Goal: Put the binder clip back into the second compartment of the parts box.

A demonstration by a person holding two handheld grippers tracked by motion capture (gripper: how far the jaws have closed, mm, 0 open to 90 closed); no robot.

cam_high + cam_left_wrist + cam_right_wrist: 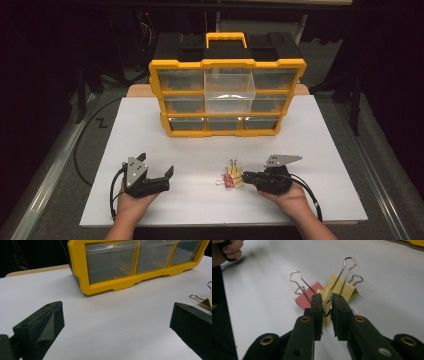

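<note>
Your biggest landmark is the white table top point(200, 150), which runs from your forearms out to the far edge. At its far middle stands the yellow-and-black drawer organizer point(227, 82), upright, with a yellow carry handle point(226, 39) on top and three rows of clear drawers facing you. The middle clear drawer point(229, 90) in the upper rows juts out toward you past the frame; the others sit flush.

Your left gripper point(152, 175) rests on the near left of the table in your left hand point(132, 200), pointing toward the right. Its jaws are spread wide with nothing between them; in the left gripper view only bare white table lies in the gap, the organizer's bottom-left drawer point(110, 262) stands ahead, and a yellow clip's corner peeks in at the right edge.

Your right gripper point(246, 176) lies on the near right, held in your right hand point(290, 197), pointing left into a small cluster of binder clips point(232, 176) just to the right of the table's middle. The clips touch one another: a pink binder clip point(308, 297) on the left, a yellow binder clip point(342, 287) behind, and a nearer yellow binder clip point(325, 296) straight ahead of the jaws. Those jaws have drawn nearly together on the nearer clip's wire handle point(329, 310), which sits in the narrow slit between the pads; you cannot tell whether they press on it.
</note>
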